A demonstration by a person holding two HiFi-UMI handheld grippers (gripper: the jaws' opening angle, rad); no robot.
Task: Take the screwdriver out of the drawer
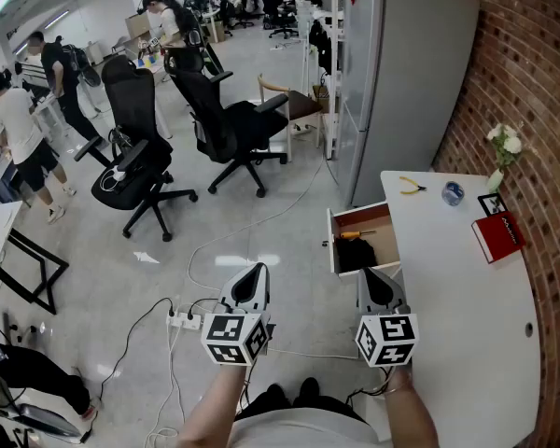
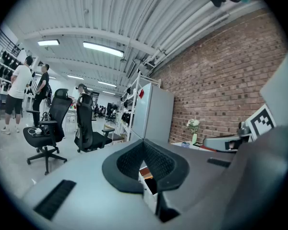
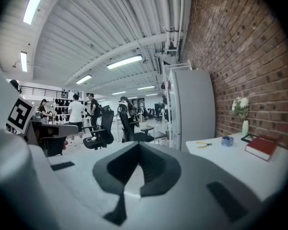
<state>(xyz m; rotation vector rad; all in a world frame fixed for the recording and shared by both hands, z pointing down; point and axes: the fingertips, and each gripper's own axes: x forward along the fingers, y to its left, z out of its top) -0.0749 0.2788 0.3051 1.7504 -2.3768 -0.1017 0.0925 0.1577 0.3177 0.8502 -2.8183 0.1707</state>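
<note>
In the head view the drawer (image 1: pixel 336 243) stands pulled out from the white table's left side. A screwdriver (image 1: pixel 357 234) with a yellow-orange handle lies inside, beside something black. My left gripper (image 1: pixel 258 271) hovers over the floor, left of the drawer and nearer to me, jaws shut and empty. My right gripper (image 1: pixel 374 278) hangs just in front of the drawer's near edge, also shut and empty. In the left gripper view the closed gripper (image 2: pixel 144 143) points toward the open drawer (image 2: pixel 147 175). The right gripper view shows its gripper (image 3: pixel 139 145) closed with nothing in it.
The white table (image 1: pixel 467 325) runs along a brick wall and carries yellow pliers (image 1: pixel 412 186), a small blue object (image 1: pixel 453 192), a red book (image 1: pixel 497 235) and a vase of flowers (image 1: pixel 502 149). A grey cabinet (image 1: pixel 401 82) stands behind. Office chairs (image 1: pixel 229 124) and a power strip (image 1: pixel 182 320) occupy the floor at left.
</note>
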